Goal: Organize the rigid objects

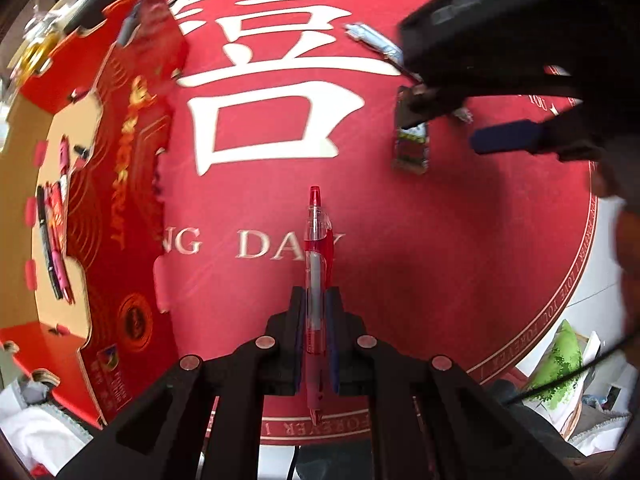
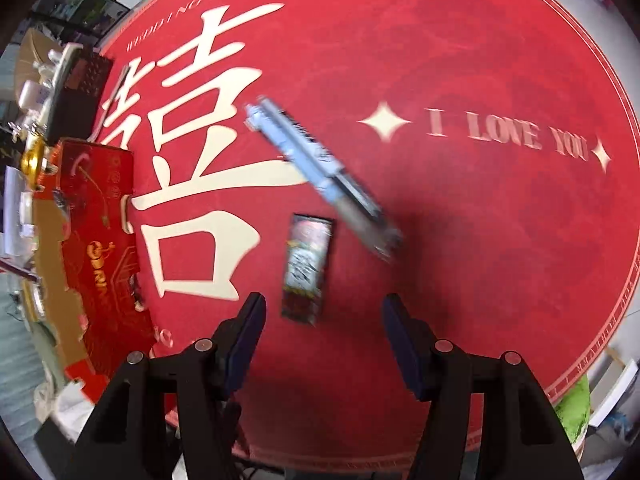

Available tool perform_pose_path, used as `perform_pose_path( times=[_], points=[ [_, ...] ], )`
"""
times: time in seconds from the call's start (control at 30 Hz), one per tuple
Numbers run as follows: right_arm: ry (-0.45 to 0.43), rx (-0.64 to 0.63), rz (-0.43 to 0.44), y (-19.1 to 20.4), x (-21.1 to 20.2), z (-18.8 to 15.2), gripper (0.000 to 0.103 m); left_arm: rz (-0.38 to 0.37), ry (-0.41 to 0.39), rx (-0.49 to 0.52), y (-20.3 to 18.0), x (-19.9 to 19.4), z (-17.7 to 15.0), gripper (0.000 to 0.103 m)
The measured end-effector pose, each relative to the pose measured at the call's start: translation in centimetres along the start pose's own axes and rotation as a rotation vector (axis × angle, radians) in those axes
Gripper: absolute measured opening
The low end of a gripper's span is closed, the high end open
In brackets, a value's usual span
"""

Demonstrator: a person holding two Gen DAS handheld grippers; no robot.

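My left gripper (image 1: 316,320) points down over the red mat and is shut on a red click pen (image 1: 316,232), which sticks out ahead of the pads. To its left lies an open red gift box (image 1: 120,208) whose cardboard inside (image 1: 24,200) holds several pens (image 1: 56,224). My right gripper (image 2: 324,332) is open with nothing pressed between its fingers. Just ahead of it, nearer its left finger (image 2: 248,340), lies a small printed pack (image 2: 306,268). A blue-grey pen (image 2: 320,176) lies slanted beyond the pack. The right gripper (image 1: 460,124) also shows over the pack (image 1: 412,152).
Everything rests on a round red mat (image 1: 440,260) with large cream lettering. Clutter, including a gold object (image 2: 34,158), stands beyond the box at the left. A green-printed cushion (image 1: 560,364) and white cloth (image 1: 36,432) lie off the mat's near edge.
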State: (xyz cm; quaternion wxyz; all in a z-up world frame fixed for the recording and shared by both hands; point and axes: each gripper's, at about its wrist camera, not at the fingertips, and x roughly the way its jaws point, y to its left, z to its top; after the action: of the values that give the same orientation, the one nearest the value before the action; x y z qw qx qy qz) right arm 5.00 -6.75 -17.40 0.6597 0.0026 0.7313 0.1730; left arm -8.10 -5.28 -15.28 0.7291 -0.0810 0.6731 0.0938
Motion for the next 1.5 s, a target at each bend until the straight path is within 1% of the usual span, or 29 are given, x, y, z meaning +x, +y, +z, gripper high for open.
perform_pose_path(
  times=[0.03, 0.07, 0.1, 0.13, 0.17, 0.2, 0.23, 0.27, 0.3, 0.4, 0.57, 0.63, 0.7, 0.93, 1.0, 1.1, 1.13, 1.17, 1.3, 1.5],
  points=[
    [0.006, -0.003, -0.01, 0.5, 0.6, 0.1, 0.059, -0.003, 0.001, -0.006, 0.3, 0.0, -0.3, 0.01],
    [0.014, -0.006, -0.016, 0.8, 1.1, 0.1, 0.046, -0.005, 0.0, -0.009, 0.8, -0.1, -0.7, 0.01],
    [0.001, -0.016, -0.047, 1.5, 1.0, 0.1, 0.046, -0.009, -0.002, -0.013, 1.4, 0.0, -0.9, 0.011],
    [-0.008, -0.04, -0.063, 2.1, 1.0, 0.2, 0.04, -0.011, -0.004, -0.016, 1.8, 0.0, -1.0, 0.01],
    [-0.009, -0.081, -0.11, 3.0, 1.0, 0.1, 0.034, -0.013, -0.004, -0.019, 1.6, 0.2, -1.0, 0.01],
    [-0.011, -0.115, -0.136, 3.7, 0.9, 0.0, 0.028, -0.016, -0.002, -0.023, 2.2, 0.2, -1.1, 0.01],
    [-0.006, -0.134, -0.136, 3.9, 0.9, -0.1, 0.025, -0.016, 0.002, -0.027, 2.4, 0.3, -1.2, 0.01],
    [0.008, -0.146, -0.124, 4.0, 0.8, -0.2, 0.025, -0.016, 0.002, -0.029, 4.1, -0.2, -1.1, 0.01],
    [0.018, -0.153, -0.116, 3.9, 0.6, -0.3, 0.025, -0.016, 0.001, -0.032, 4.4, -0.2, -1.3, 0.01],
    [0.0, -0.173, -0.102, 2.8, -1.4, -1.0, 0.025, -0.019, -0.005, -0.041, 4.7, -0.5, -1.4, 0.01],
    [0.0, -0.184, -0.1, 0.5, -5.2, -2.6, 0.025, -0.039, -0.033, -0.047, 5.4, -2.7, 1.0, 0.01],
    [-0.009, -0.182, -0.103, -0.1, -6.7, -2.9, 0.025, -0.048, -0.046, -0.051, 4.9, -3.5, 2.0, 0.01],
    [-0.017, -0.185, -0.105, -0.6, -8.2, -3.1, 0.025, -0.06, -0.066, -0.057, 4.8, -5.1, 1.5, 0.01],
    [-0.075, -0.235, -0.098, -0.3, -12.5, -4.6, 0.025, -0.075, -0.156, -0.094, 6.3, -10.3, 3.1, 0.01],
    [-0.091, -0.253, -0.092, 0.8, -12.8, -4.7, 0.025, -0.071, -0.18, -0.111, 7.2, -11.7, 3.2, 0.01],
    [-0.111, -0.294, -0.078, 3.2, -13.3, -4.7, 0.025, -0.062, -0.203, -0.146, 6.6, -12.4, 2.9, 0.01],
    [-0.118, -0.315, -0.068, 4.2, -13.9, -4.6, 0.025, -0.054, -0.213, -0.164, 7.5, -13.1, 2.8, 0.01],
    [-0.122, -0.328, -0.061, 5.3, -13.5, -4.5, 0.025, -0.048, -0.218, -0.176, 7.9, -13.3, 2.7, 0.01],
    [-0.136, -0.405, -0.026, 9.7, -14.2, -4.8, 0.025, -0.017, -0.238, -0.253, 11.2, -14.2, 2.5, 0.01],
    [-0.149, -0.541, 0.022, 17.0, -14.7, -5.9, 0.025, 0.046, -0.246, -0.399, 17.3, -15.5, 1.5, 0.01]
  ],
)
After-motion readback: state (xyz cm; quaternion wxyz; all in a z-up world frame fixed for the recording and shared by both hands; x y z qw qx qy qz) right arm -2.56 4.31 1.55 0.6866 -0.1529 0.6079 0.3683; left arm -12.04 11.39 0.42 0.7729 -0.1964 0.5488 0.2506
